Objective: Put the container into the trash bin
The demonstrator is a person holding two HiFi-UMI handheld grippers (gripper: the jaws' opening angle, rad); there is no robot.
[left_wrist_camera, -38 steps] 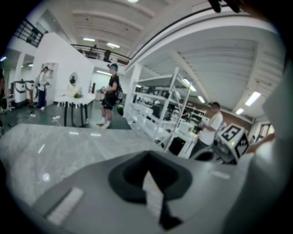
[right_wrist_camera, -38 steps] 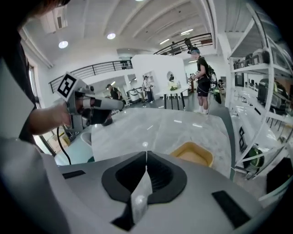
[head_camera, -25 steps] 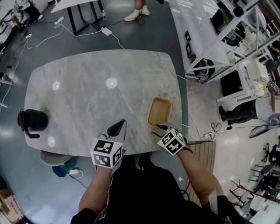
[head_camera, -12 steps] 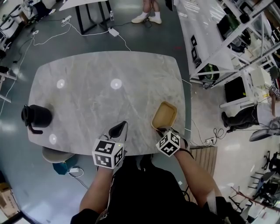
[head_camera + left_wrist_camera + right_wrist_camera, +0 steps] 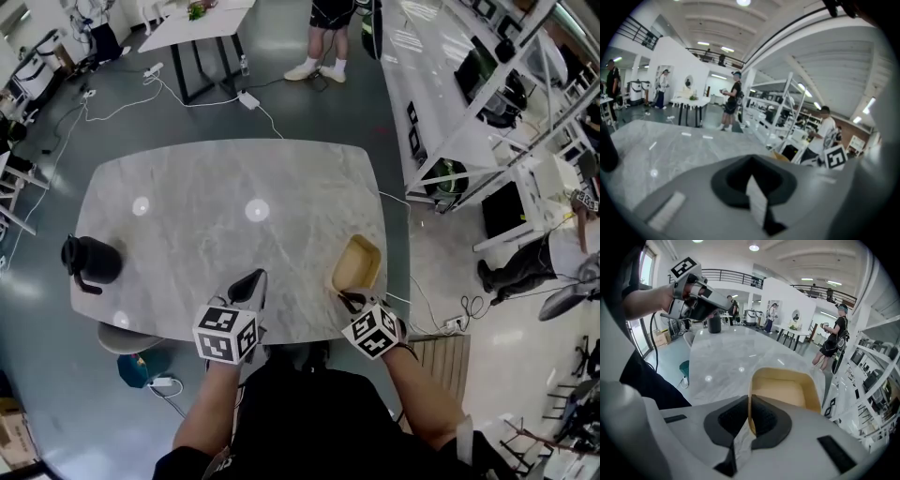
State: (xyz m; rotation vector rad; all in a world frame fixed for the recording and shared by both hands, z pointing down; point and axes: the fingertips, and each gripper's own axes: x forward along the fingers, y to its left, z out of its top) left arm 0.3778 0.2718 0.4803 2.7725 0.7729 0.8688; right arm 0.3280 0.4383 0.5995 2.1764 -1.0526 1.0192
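Observation:
The container [image 5: 358,262] is a shallow tan tray at the marble table's [image 5: 206,206] right front edge. My right gripper [image 5: 349,298] has the tray's near rim between its pads, and its jaws are closing on it. In the right gripper view that thin rim [image 5: 749,404] stands upright between the dark pads of my right gripper [image 5: 749,420], with the tray [image 5: 785,390] stretching away beyond. My left gripper [image 5: 250,279] hovers over the table's front edge, shut and holding nothing. The left gripper view shows its pads [image 5: 736,178] together.
A black jug [image 5: 91,260] stands at the table's left end. A teal bin [image 5: 141,366] sits on the floor under the front left corner, beside a grey seat [image 5: 120,337]. White shelving [image 5: 469,103] lines the right side. People stand beyond the table.
My right gripper's jaws, open at the tray's near end a second ago, have come together on its rim, and the tray has turned slightly. The left gripper has stayed put.

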